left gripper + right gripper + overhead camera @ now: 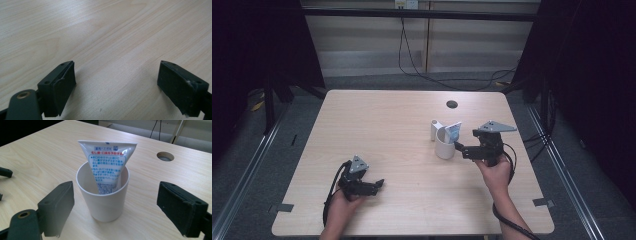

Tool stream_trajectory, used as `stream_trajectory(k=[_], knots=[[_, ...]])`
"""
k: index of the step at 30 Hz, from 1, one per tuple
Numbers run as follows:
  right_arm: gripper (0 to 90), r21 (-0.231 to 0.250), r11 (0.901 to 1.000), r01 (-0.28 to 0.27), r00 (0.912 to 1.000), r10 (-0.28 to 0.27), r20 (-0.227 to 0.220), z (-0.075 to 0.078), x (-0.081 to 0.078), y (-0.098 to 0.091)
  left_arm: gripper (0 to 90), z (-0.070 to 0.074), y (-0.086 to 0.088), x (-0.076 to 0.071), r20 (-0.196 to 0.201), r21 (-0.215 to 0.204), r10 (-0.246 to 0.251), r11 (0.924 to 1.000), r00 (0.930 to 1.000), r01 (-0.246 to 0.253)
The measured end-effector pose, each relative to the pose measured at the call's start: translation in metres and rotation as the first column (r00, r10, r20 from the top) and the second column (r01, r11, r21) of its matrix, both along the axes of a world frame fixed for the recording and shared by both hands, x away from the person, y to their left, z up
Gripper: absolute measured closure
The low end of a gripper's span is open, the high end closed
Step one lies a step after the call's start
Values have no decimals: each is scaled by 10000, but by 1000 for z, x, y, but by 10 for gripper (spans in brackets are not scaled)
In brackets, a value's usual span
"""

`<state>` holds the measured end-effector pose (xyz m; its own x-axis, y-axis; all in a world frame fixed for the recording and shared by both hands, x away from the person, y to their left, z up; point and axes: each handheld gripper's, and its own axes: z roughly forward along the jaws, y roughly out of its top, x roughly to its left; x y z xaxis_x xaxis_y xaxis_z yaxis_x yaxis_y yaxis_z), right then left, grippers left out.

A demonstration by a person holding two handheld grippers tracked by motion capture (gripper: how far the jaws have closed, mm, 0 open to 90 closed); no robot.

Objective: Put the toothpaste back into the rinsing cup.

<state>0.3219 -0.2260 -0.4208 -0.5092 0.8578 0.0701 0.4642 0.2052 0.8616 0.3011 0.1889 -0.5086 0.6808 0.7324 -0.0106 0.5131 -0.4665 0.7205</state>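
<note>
A white cup [444, 146] stands upright on the right half of the wooden table [377, 125]. A white toothpaste tube [453, 132] with blue and red print leans inside it, flat crimped end up. In the right gripper view the cup [105, 200] and tube [107, 162] sit straight ahead between the jaws. My right gripper [462, 150] [115, 187] is open, just right of the cup, its jaws apart from the cup wall. My left gripper [374, 186] [117, 65] is open over bare wood at the front left, nothing between its fingers.
A small white upright object [435, 129] stands just behind and left of the cup. A round cable hole [452, 104] [165, 156] lies farther back. Black cables trail across the floor beyond the table. Dark curtains flank both sides.
</note>
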Motion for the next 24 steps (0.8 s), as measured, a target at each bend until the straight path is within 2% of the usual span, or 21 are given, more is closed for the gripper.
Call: stream_trajectory(k=[12,19,24], knots=[[139,-55,9998,-176,9998,175,-51,-7,-17,-12,147,0,0,0,-8,-3,5,10000,10000,-5],[141,-322,9990,-317,9990,307,-324,-16,-27,-19,147,0,0,0,-8,-2,7,10000,10000,-7],[141,-277,9991,-312,9980,296,-563,-26,-33,-25,147,0,0,0,-6,-4,8,10000,10000,-8]])
